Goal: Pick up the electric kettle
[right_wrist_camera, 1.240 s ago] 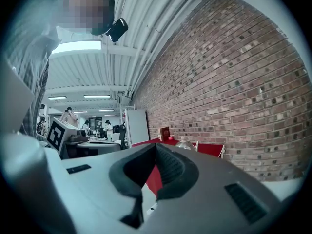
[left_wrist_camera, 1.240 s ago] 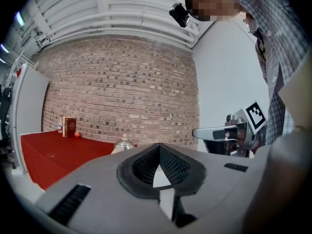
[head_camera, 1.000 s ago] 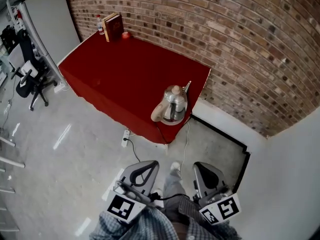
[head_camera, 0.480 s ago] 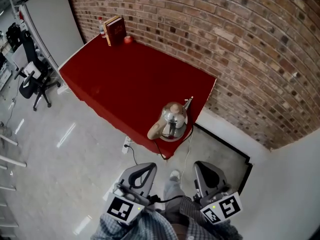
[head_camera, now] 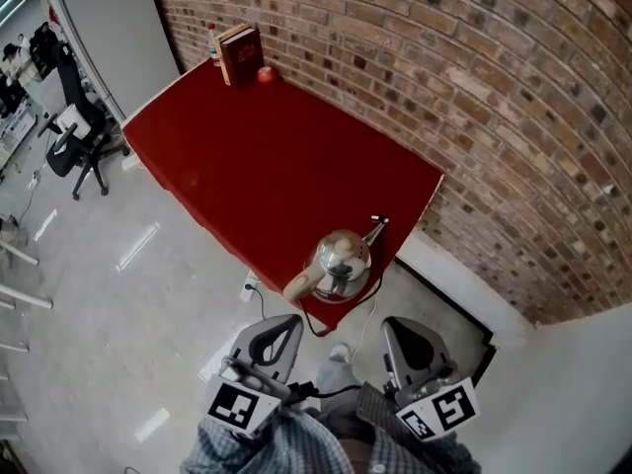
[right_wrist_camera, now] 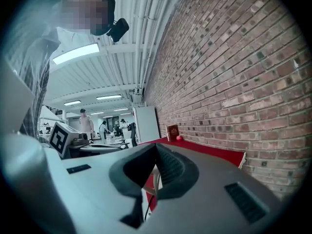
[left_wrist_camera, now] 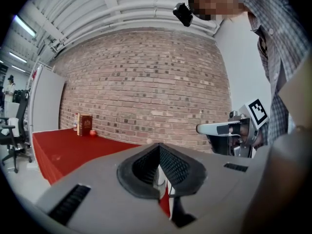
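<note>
A shiny steel electric kettle with a tan handle and thin spout stands on the near right corner of the table's red cloth. My left gripper and right gripper are held low in the head view, short of the table and apart from the kettle. Both are shut with nothing between the jaws. In the left gripper view the left gripper shows closed jaws, and its body hides the kettle. The right gripper looks the same in the right gripper view.
A brown book, a small bottle and a small red object sit at the table's far corner. A brick wall runs behind. The kettle's cord hangs off the table edge. An office chair stands at left.
In the head view the table and kettle have slid down the picture toward both grippers. The grippers stay shut and side by side.
</note>
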The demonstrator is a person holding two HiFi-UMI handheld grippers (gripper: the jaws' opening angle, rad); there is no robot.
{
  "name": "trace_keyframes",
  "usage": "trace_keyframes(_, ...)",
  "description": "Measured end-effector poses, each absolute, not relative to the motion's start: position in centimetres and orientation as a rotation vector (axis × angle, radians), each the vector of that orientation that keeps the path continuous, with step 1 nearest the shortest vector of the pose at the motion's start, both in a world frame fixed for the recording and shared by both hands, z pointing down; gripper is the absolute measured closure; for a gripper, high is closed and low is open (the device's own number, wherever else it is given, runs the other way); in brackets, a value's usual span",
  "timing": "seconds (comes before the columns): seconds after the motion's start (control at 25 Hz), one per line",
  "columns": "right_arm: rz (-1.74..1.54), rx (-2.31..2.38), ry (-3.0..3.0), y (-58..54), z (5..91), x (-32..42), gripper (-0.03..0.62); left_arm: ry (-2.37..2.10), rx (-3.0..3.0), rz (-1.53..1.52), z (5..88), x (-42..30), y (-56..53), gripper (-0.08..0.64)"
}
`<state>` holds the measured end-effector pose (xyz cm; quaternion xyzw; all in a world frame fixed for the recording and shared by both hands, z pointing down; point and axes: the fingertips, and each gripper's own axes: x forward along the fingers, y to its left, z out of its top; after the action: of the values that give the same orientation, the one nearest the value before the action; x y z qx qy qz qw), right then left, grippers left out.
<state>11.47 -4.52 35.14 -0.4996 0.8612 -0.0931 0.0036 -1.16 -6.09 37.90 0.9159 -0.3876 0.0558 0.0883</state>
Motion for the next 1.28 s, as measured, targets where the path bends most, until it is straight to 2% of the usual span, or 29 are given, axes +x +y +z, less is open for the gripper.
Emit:
trace_keyframes(0.52, -0.389, -1.406, 2.841, -9.9, 36.9, 11.9, 0.584, -1.384, 2.567, 0.237, 40.8, -2.8, -10.2, 0.549)
trace_keyframes(0.84, -0.475, -1.444, 2.827, -11.5, 37.9, 10.7, 0.584, -1.254, 2.523, 0.256, 43.0, -3.4, -11.7, 0.438)
trace_keyframes(1.28, -0.502, -1.525, 2.793, -12.8, 37.9, 9.8, 0.584, -1.076, 2.671, 0.544, 47.3, -2.4, -12.0, 0.357)
